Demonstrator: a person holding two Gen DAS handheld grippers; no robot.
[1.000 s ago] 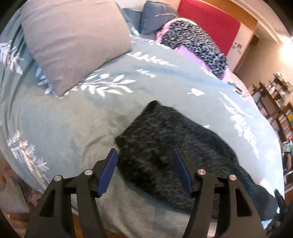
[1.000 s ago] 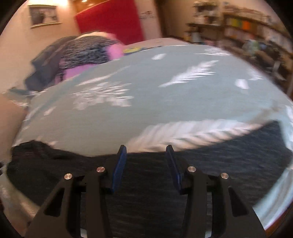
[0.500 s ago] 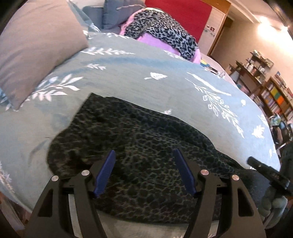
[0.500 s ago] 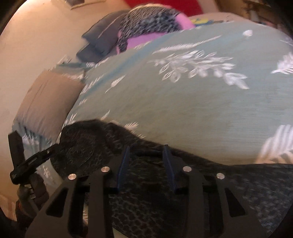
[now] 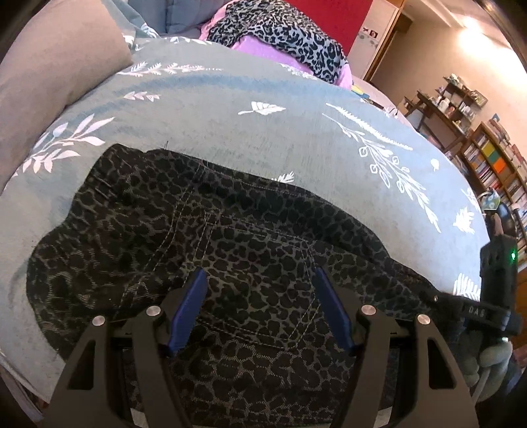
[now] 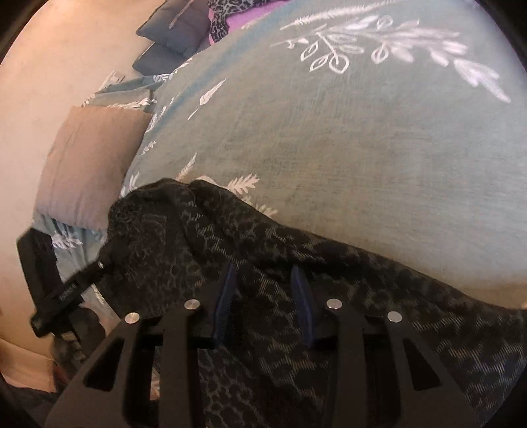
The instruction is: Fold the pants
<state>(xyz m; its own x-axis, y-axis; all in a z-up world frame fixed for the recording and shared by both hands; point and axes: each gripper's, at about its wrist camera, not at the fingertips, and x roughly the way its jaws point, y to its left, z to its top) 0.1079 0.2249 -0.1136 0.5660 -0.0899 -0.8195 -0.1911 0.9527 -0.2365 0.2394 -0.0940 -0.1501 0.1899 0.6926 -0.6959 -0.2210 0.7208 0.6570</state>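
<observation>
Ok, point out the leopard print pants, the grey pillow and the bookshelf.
leopard print pants [image 5: 257, 256], left wrist view, back pocket.
grey pillow [image 5: 59, 66], left wrist view, its face.
bookshelf [image 5: 494, 164], left wrist view, coloured spines.

Dark leopard-print pants [image 6: 263, 280] lie along the near edge of the teal leaf-print bedspread [image 6: 346, 138]. The right gripper [image 6: 263, 303] hovers over them, jaws narrowly parted, having just been closing.

Teal leaf-print bedspread [image 5: 230, 108], grey-brown pillow [image 5: 56, 62] at its edge, leopard-print blanket [image 5: 280, 29] on purple cloth, bookshelves [image 5: 494, 164] beyond
</observation>
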